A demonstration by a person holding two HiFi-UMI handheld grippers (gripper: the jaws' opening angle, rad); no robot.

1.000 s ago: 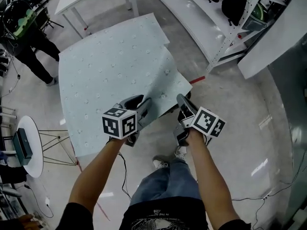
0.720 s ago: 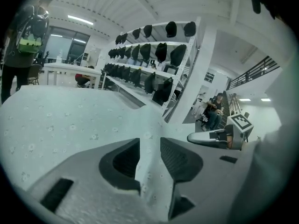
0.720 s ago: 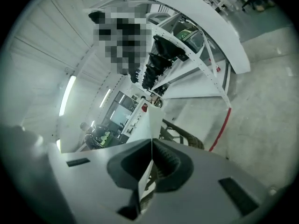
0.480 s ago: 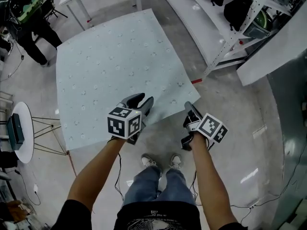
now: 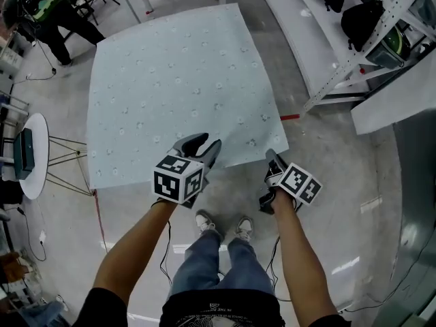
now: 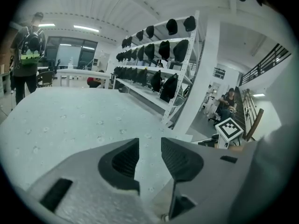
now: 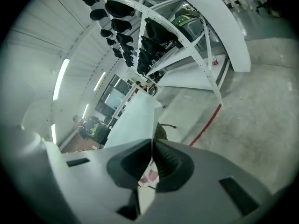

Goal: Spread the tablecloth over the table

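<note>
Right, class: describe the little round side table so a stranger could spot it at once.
Start at the big pale patterned tablecloth in the middle of the head view. Just beyond its left edge stands the round white table, the only round top here, on thin wire legs.

tablecloth (image 5: 177,94) | pale blue-green, small scattered motifs | spread out flat, nearly smooth | square-on, near edge towards wearer
</note>
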